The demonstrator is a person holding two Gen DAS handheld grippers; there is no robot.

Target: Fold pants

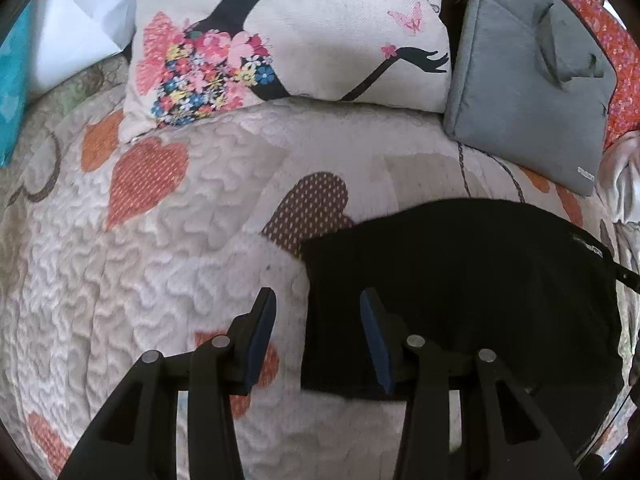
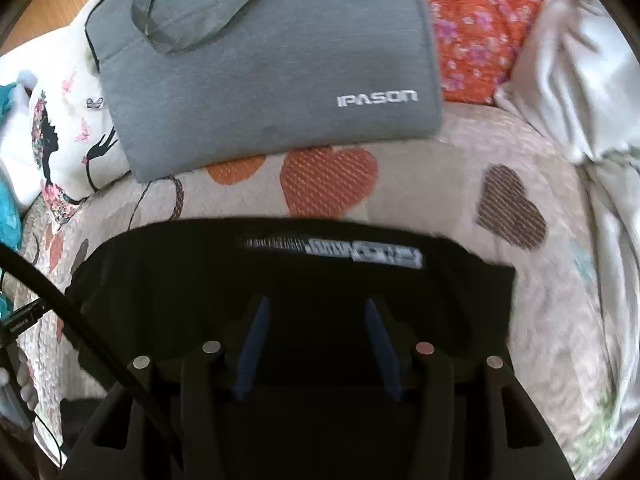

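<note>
The black pants [image 1: 472, 280] lie flat in a folded block on the quilted bedspread [image 1: 160, 240]. My left gripper [image 1: 318, 300] is open and empty, straddling the block's left edge, with one finger over the quilt and one over the pants. In the right wrist view the pants [image 2: 280, 280] fill the lower middle, with a white printed label [image 2: 360, 254] near the far edge. My right gripper [image 2: 316, 308] is open and empty above the middle of the pants.
A grey laptop bag [image 2: 272, 68] lies just beyond the pants; it also shows in the left wrist view [image 1: 528, 76]. A printed pillow [image 1: 288, 36] sits at the head. A pale cloth [image 2: 580, 92] is bunched at the right. A black cable [image 2: 76, 312] crosses the left.
</note>
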